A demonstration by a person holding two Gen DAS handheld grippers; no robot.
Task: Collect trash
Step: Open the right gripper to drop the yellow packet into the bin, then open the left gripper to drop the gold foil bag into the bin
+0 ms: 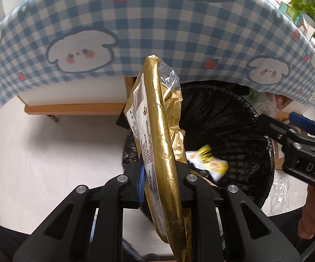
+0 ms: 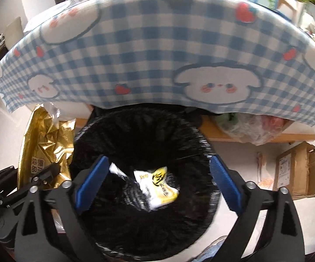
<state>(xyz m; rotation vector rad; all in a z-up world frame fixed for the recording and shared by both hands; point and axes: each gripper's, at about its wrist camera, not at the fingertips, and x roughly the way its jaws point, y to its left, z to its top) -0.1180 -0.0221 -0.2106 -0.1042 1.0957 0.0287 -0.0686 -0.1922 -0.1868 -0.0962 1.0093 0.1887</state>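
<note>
A large gold foil wrapper (image 1: pixel 161 144) stands upright in my left gripper (image 1: pixel 161 174), which is shut on its lower part at the left rim of a black-lined trash bin (image 1: pixel 233 118). The gold wrapper (image 2: pixel 46 144) and the left gripper (image 2: pixel 46 172) also show at the left of the right wrist view. My right gripper (image 2: pixel 158 181) is open over the bin (image 2: pixel 140 135), with nothing pressed between its blue pads. A small yellow and white wrapper (image 2: pixel 157 185) is loose inside the bin below them. From the left wrist view the same small wrapper (image 1: pixel 207 161) shows, with the right gripper (image 1: pixel 284 122) beside it.
A blue checked tablecloth (image 2: pixel 157 54) hangs over the far side of the bin. A wooden table rail (image 1: pixel 74 109) runs beneath it. A cardboard box (image 2: pixel 295 170) and a filled clear plastic bag (image 2: pixel 251 128) sit on the pale floor at right. A green plant (image 1: pixel 310 6) stands at the far right.
</note>
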